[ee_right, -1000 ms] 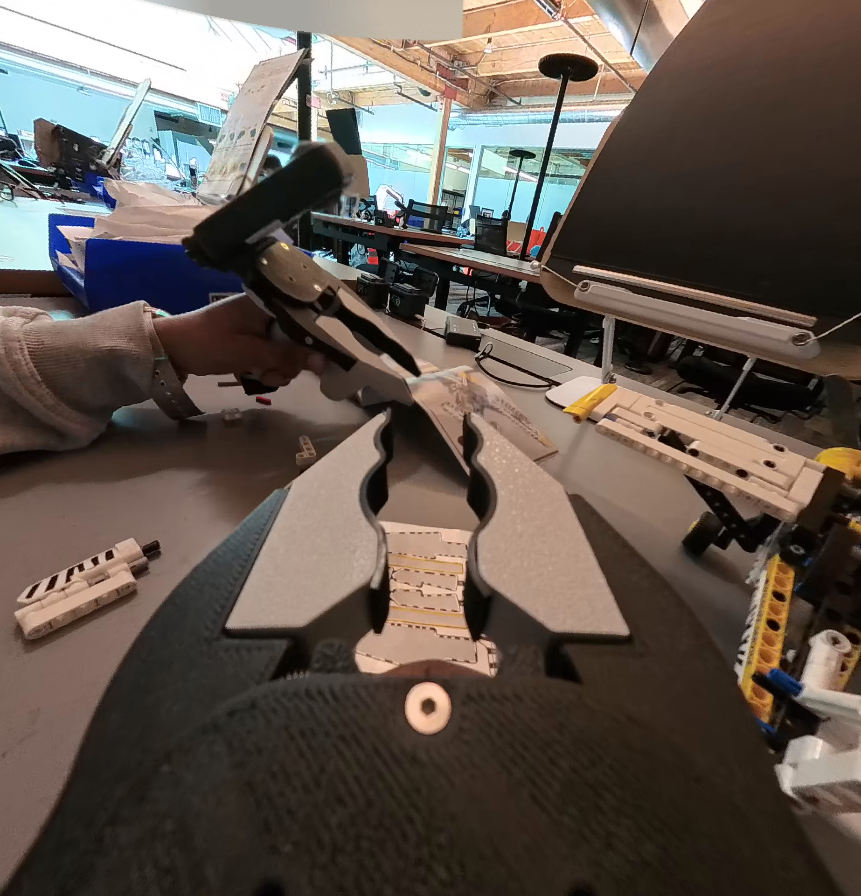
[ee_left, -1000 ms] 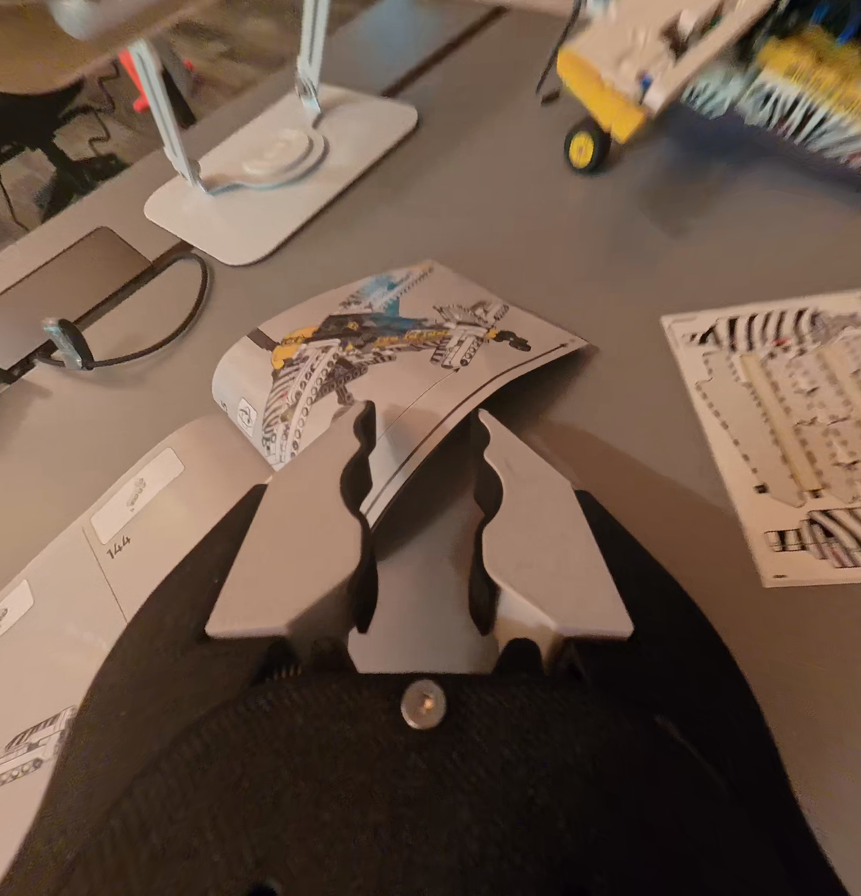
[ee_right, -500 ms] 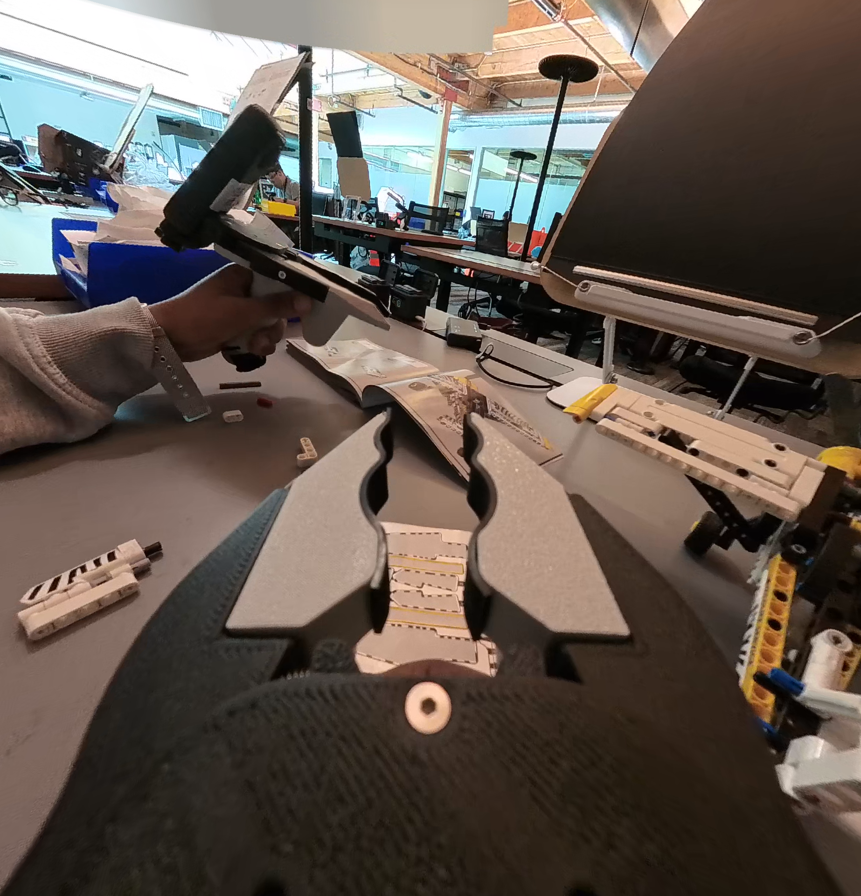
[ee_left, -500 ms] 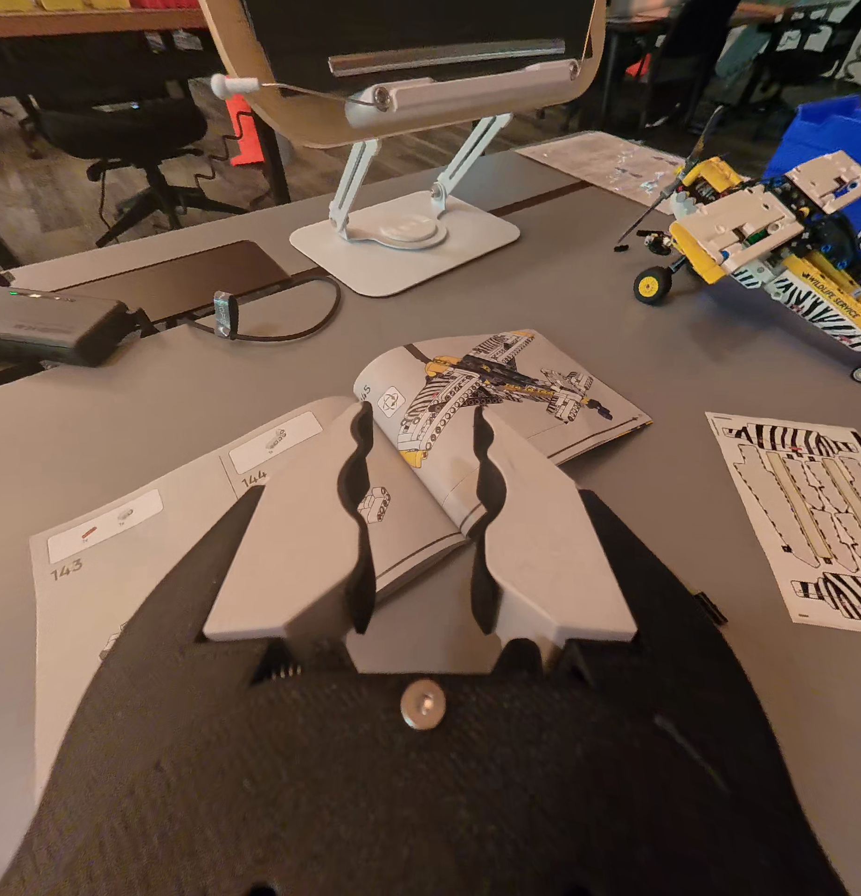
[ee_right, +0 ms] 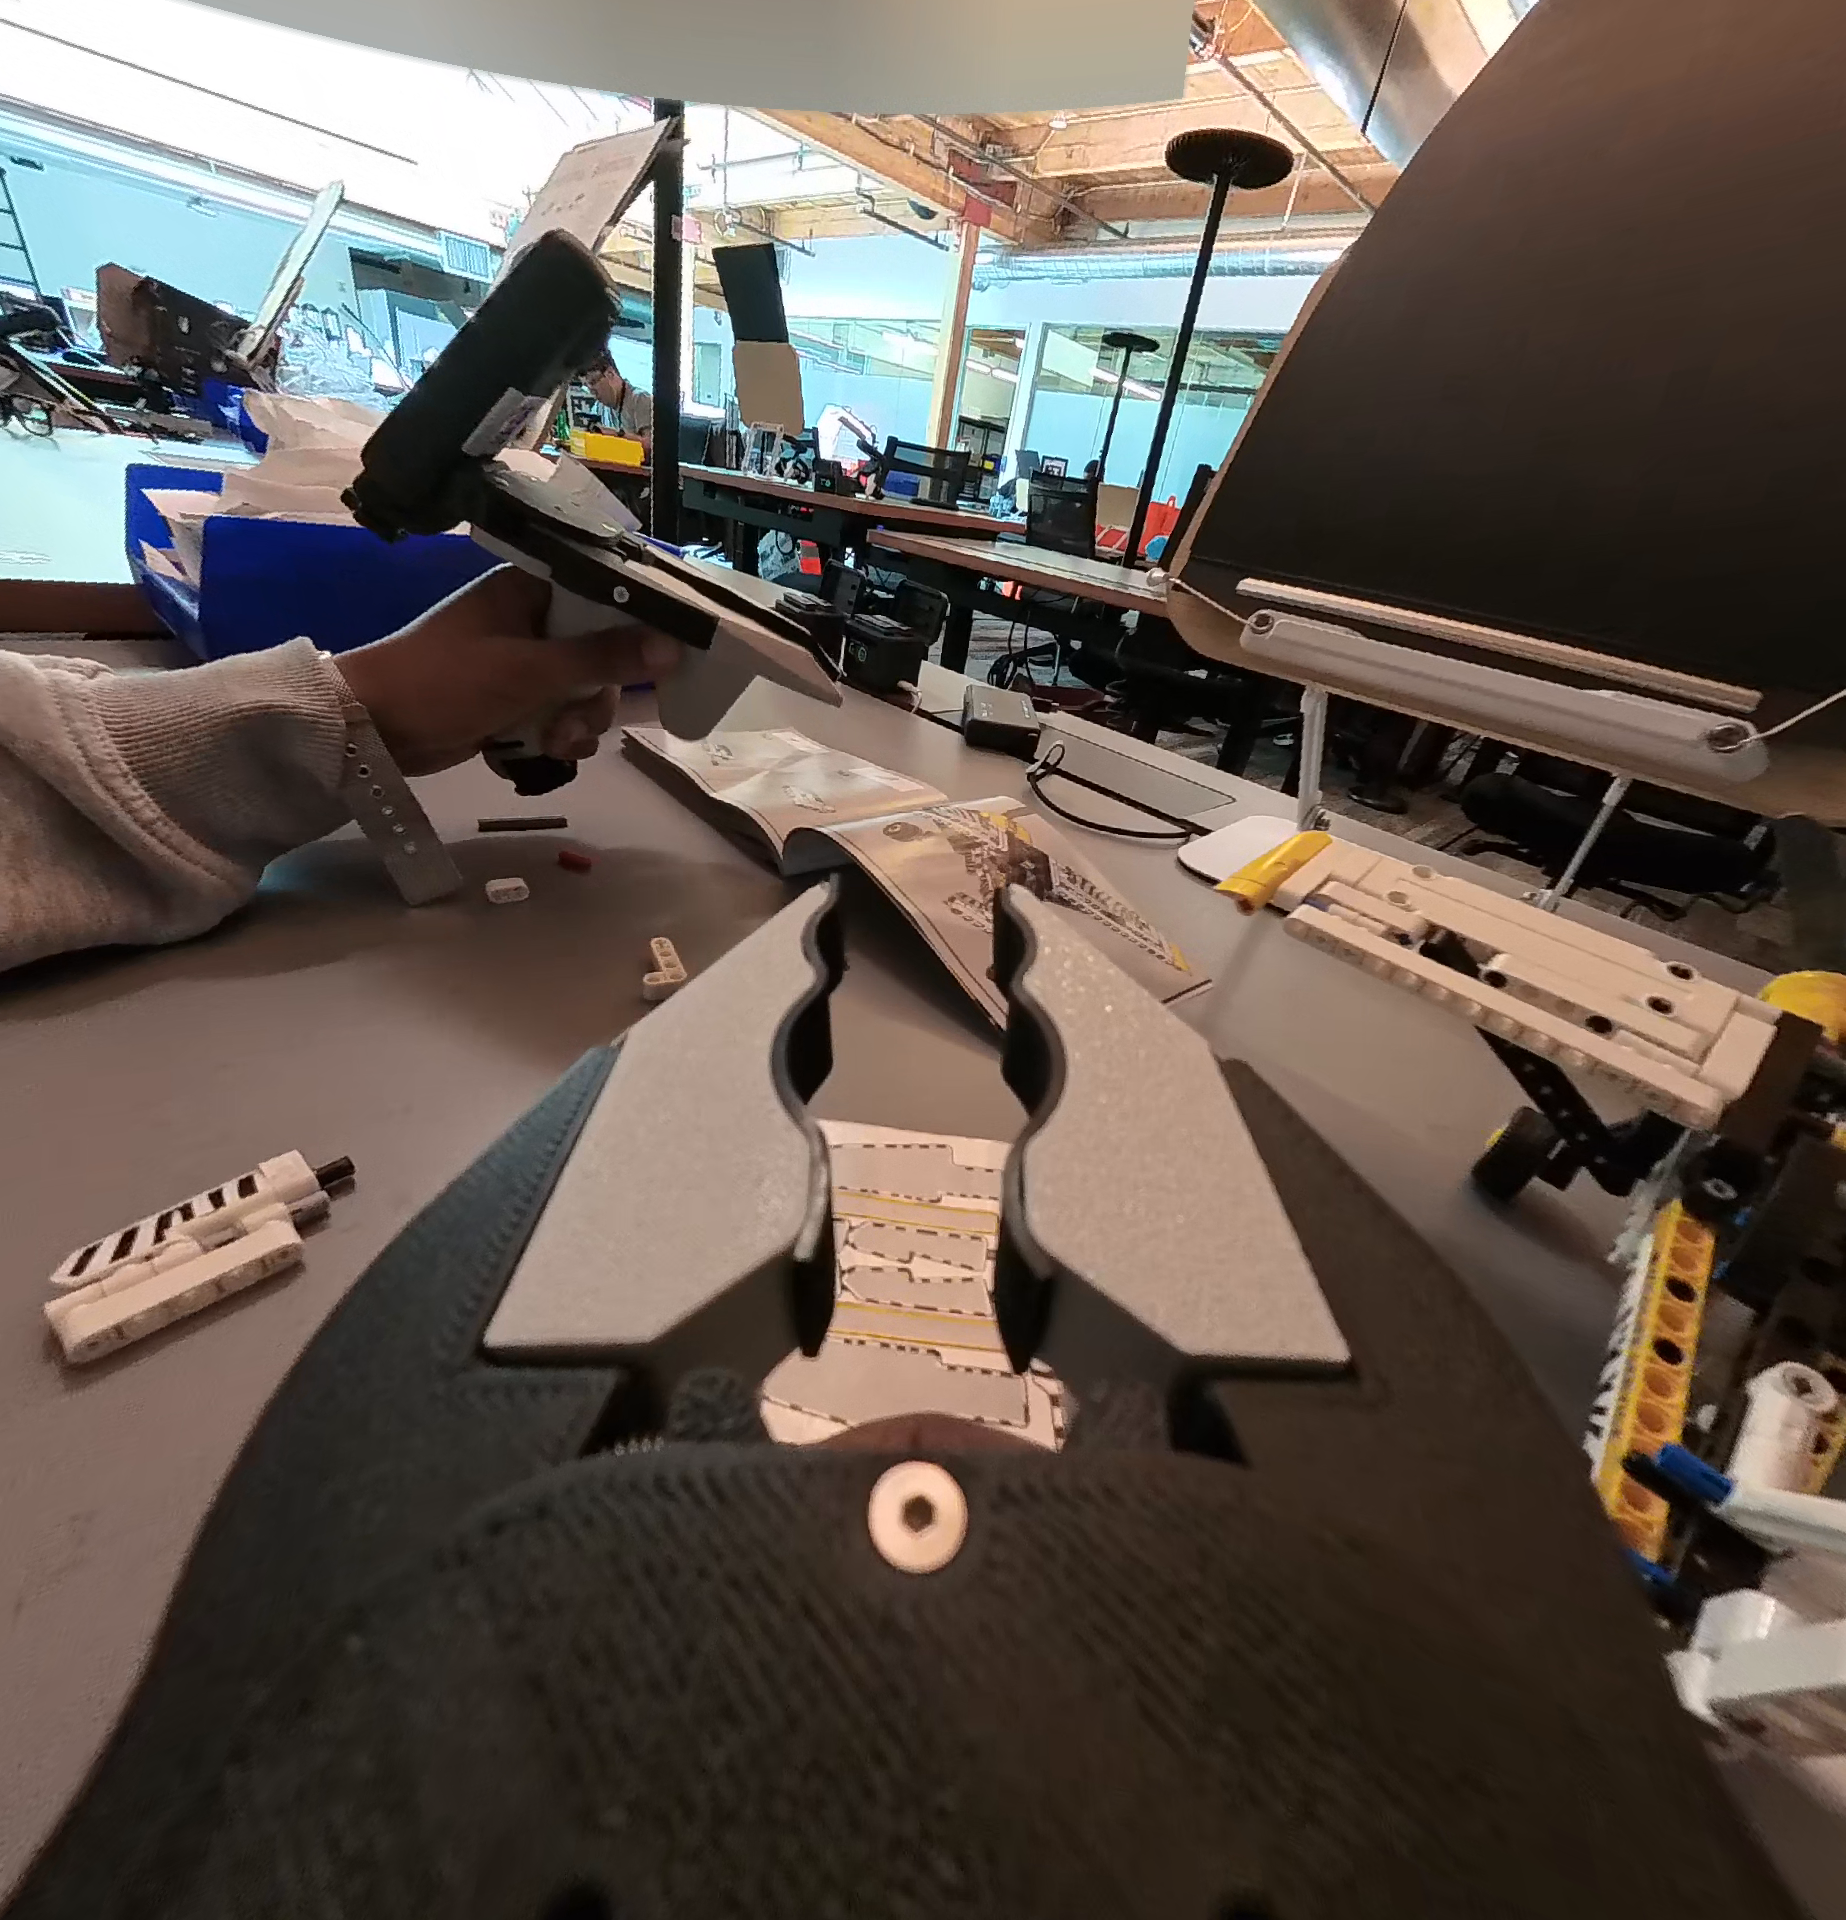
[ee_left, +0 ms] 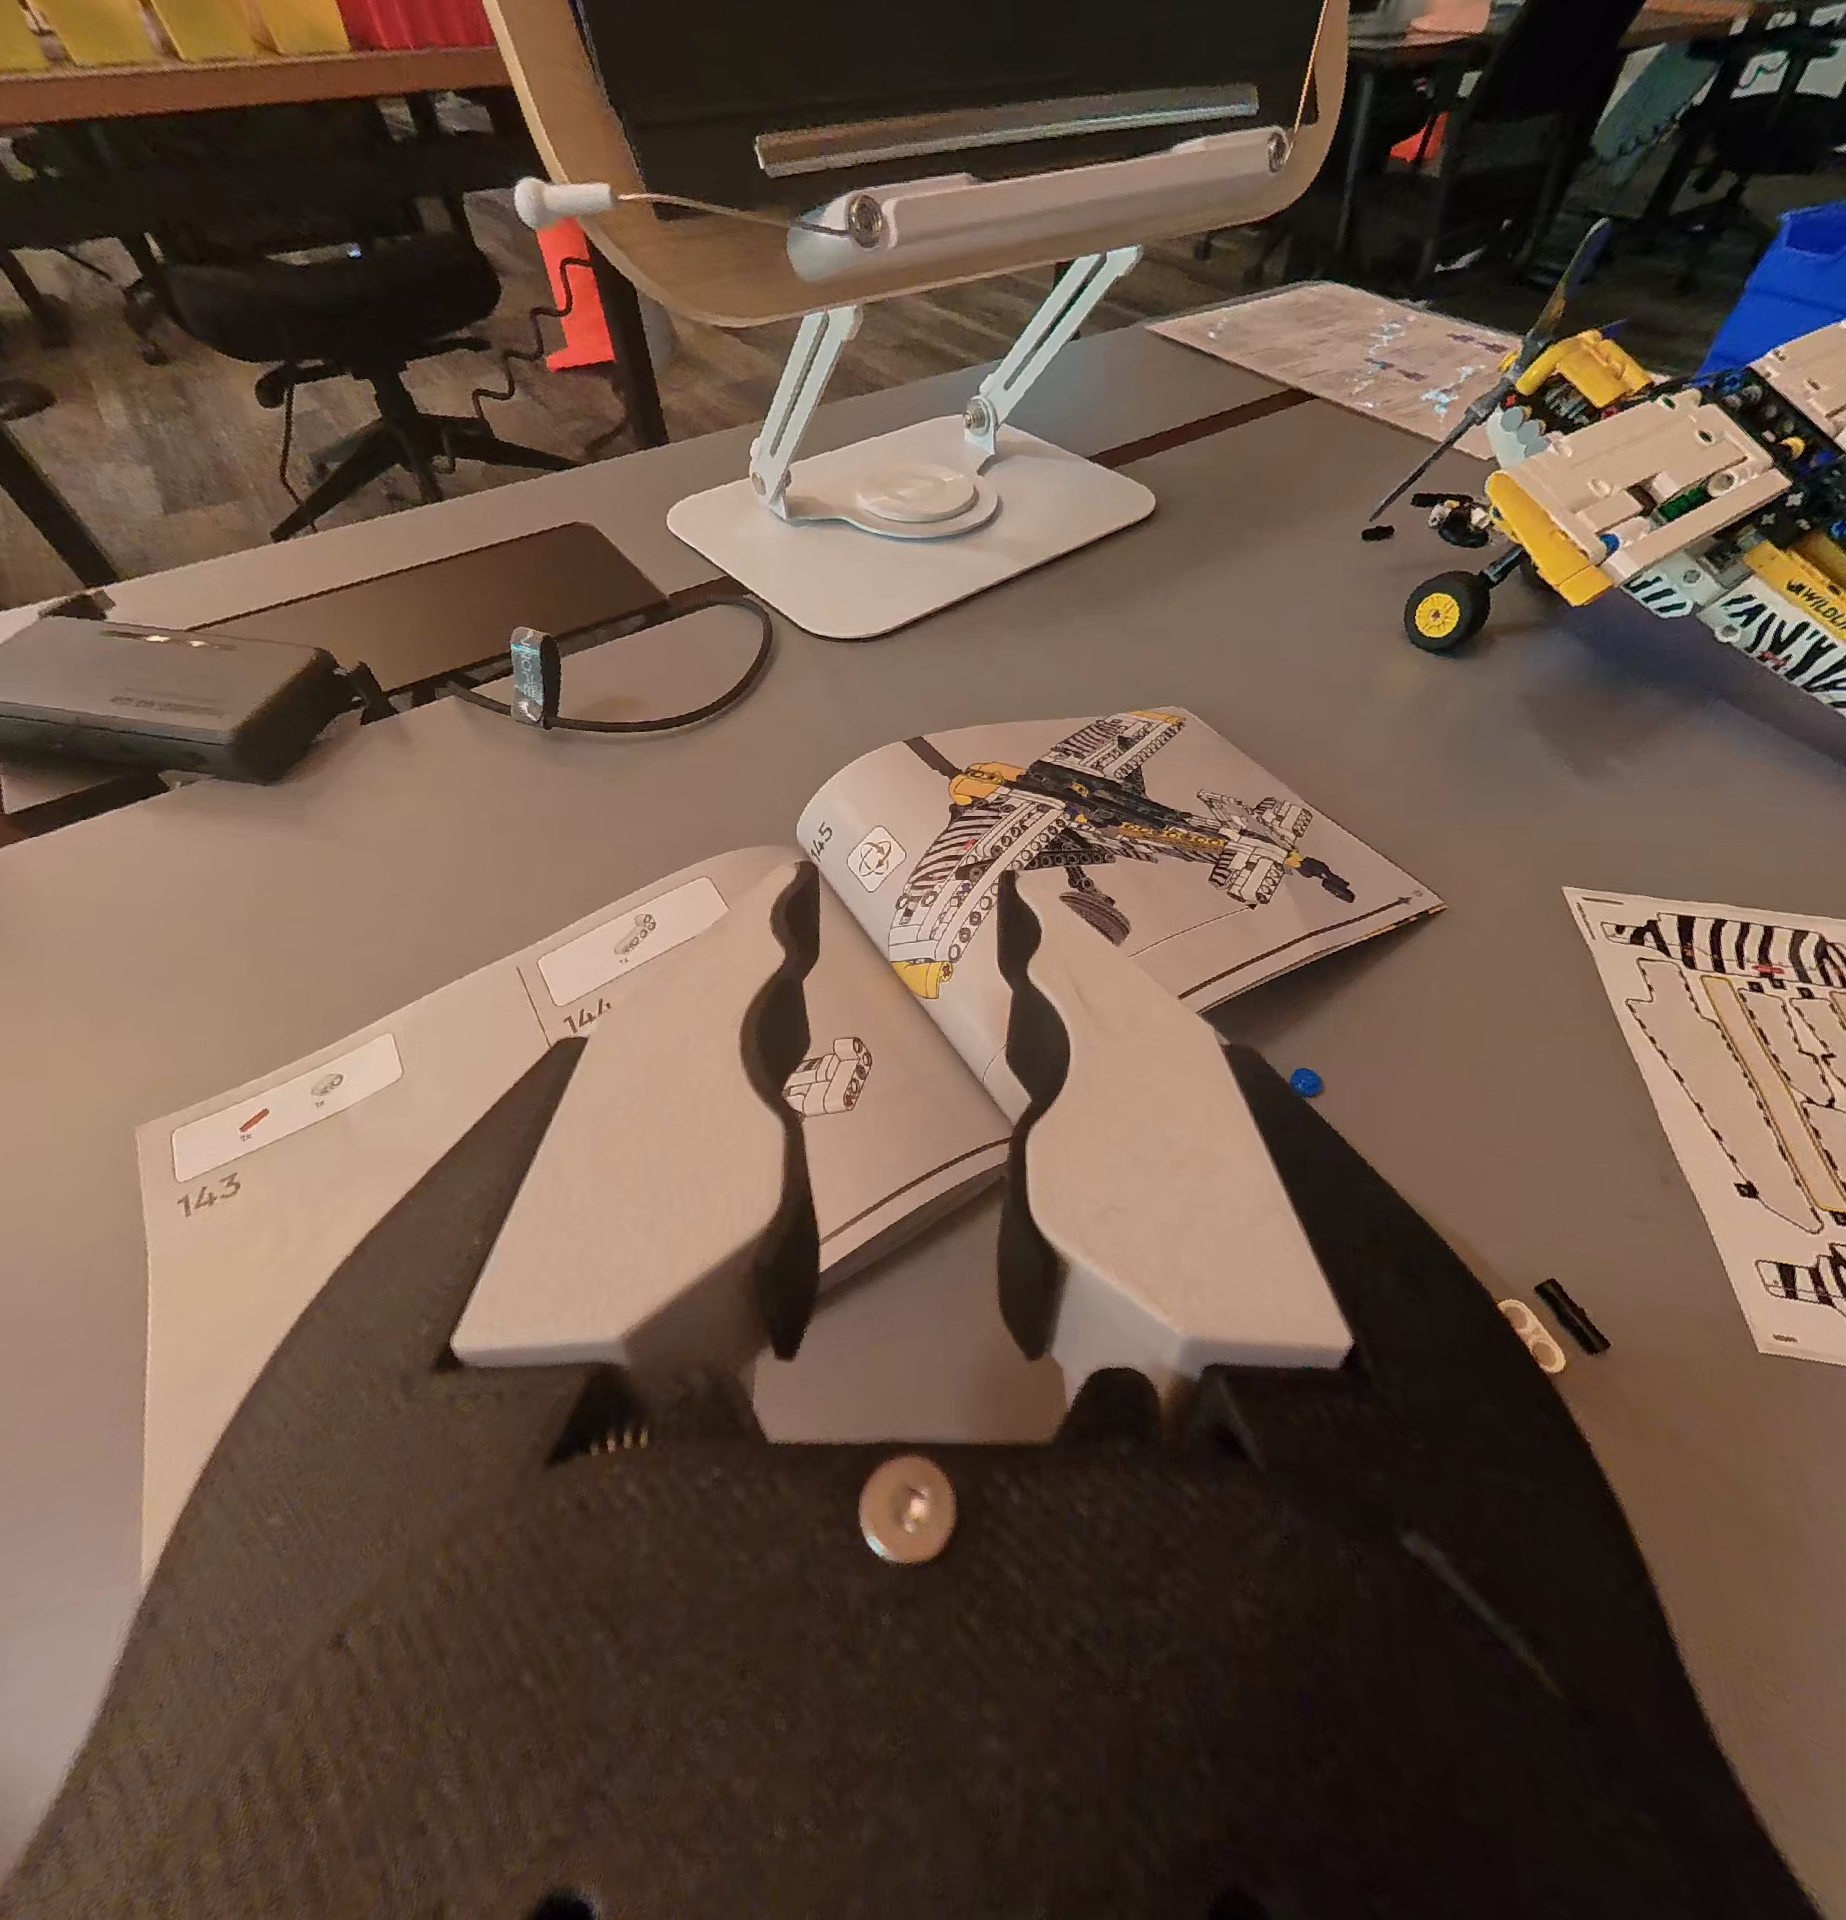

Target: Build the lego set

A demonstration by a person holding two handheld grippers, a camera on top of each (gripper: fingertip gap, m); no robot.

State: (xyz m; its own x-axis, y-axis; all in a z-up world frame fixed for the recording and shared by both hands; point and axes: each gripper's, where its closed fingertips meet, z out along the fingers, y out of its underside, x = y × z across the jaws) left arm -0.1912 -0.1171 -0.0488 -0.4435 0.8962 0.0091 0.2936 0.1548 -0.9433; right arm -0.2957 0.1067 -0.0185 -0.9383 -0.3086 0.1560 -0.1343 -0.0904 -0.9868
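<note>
The open instruction booklet (ee_left: 1106, 862) lies on the grey table; it also shows in the right wrist view (ee_right: 898, 831). My left gripper (ee_left: 903, 899) is open and empty, held above the booklet's middle fold. In the right wrist view a hand holds the left gripper (ee_right: 794, 675) in the air over the booklet. My right gripper (ee_right: 919, 899) is open and empty, low over the sticker sheet (ee_right: 919, 1226). The yellow, white and zebra-striped lego plane (ee_right: 1521, 966) stands to its right, also at the far right in the left wrist view (ee_left: 1677, 520).
A zebra-striped sub-assembly (ee_right: 181, 1257) lies left of my right gripper. Small loose pieces (ee_right: 664, 961) lie near the sleeve, and a blue stud (ee_left: 1305, 1081) and a black pin (ee_left: 1568, 1314) beside the sticker sheet (ee_left: 1750, 1091). A tablet stand (ee_left: 908, 520) and a dark box (ee_left: 140, 696) with its cable stand behind.
My left gripper has lifted and drawn back from the booklet. The curled page has dropped and the booklet now lies open. My right gripper has not moved.
</note>
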